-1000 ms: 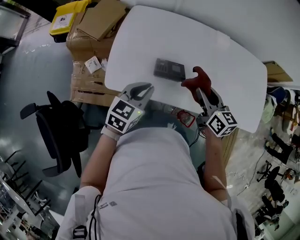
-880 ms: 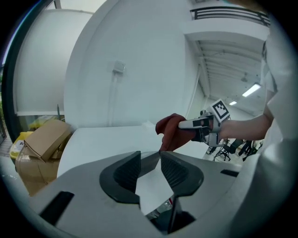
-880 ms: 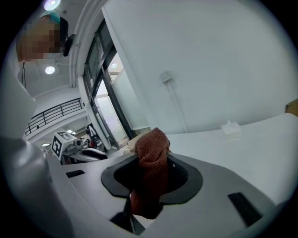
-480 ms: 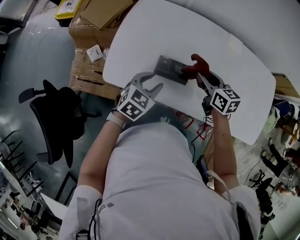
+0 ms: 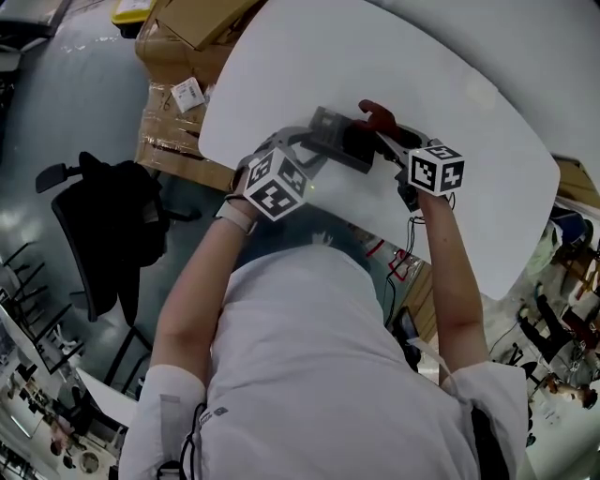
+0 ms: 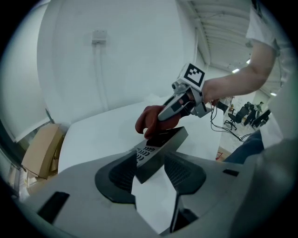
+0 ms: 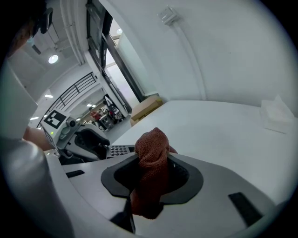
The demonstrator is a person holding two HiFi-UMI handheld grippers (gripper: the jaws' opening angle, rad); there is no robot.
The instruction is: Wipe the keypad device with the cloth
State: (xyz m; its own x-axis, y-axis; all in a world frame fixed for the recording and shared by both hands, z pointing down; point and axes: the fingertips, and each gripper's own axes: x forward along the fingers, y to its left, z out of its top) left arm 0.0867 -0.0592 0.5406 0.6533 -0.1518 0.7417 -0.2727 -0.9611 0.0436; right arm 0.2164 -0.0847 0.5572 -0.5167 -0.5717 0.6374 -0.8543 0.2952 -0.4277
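The dark keypad device (image 5: 336,131) lies on the white table (image 5: 450,84). My left gripper (image 5: 314,145) reaches round its left end. In the left gripper view that end of the device (image 6: 158,148) sits between the opening jaws of my left gripper (image 6: 151,162), and I see no pad pressing on it. My right gripper (image 5: 382,136) is shut on a rust-red cloth (image 5: 375,117), which rests on the device's right part. The right gripper view shows the cloth (image 7: 151,153) bunched between the jaws of that gripper (image 7: 151,172), with the keypad (image 7: 116,149) just beyond on the left.
Cardboard boxes (image 5: 202,23) with a small packet (image 5: 187,94) stand on the floor beyond the table's left edge. A black office chair (image 5: 103,216) is at the left. A white folded thing (image 7: 279,114) lies far off on the table.
Both grippers have moved forward to the device. The left jaws, shut a second ago, have opened round its left end. The cloth has come from beside the device onto its right part.
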